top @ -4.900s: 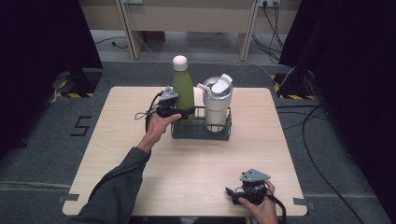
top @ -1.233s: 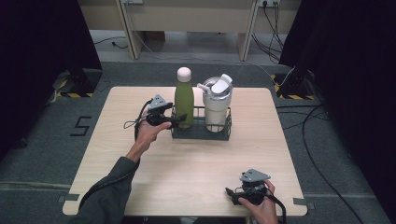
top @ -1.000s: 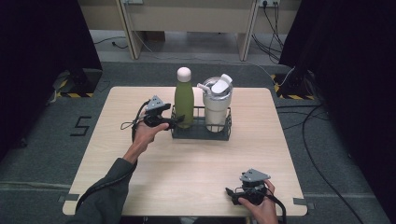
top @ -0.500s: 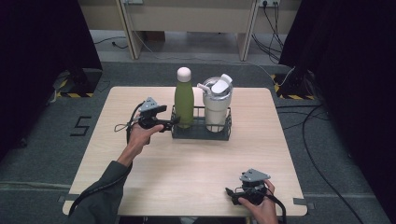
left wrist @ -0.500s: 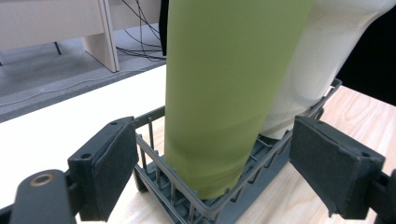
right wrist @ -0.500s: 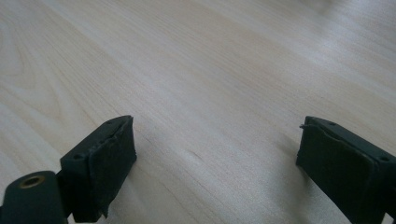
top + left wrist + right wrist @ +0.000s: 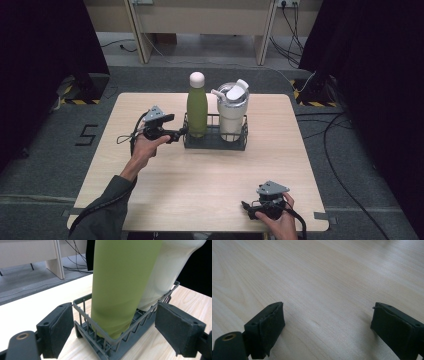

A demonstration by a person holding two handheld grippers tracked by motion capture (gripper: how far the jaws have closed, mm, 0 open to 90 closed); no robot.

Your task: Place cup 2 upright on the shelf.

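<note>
A green bottle (image 7: 197, 107) with a pale cap and a white lidded tumbler (image 7: 233, 112) stand upright side by side in a dark wire rack (image 7: 215, 142) at the table's middle back. My left gripper (image 7: 181, 133) lies level at the rack's left end and points right at it. In the left gripper view the green bottle (image 7: 120, 285) and white tumbler (image 7: 165, 272) rise from the rack (image 7: 85, 315). The left gripper (image 7: 111, 322) is open, its pads wide of the rack's end. My right gripper (image 7: 247, 207) rests at the front right, and in its own view the right gripper (image 7: 327, 325) is open over bare wood.
The light wooden table (image 7: 200, 180) has free room in front of the rack and at both sides. Cables (image 7: 340, 150) trail on the grey floor to the right. Desk legs (image 7: 135, 30) stand behind the table.
My left gripper has let go of the green bottle, dropped from its upper body and drawn back to the left, to the rack's left end. The right gripper has not moved.
</note>
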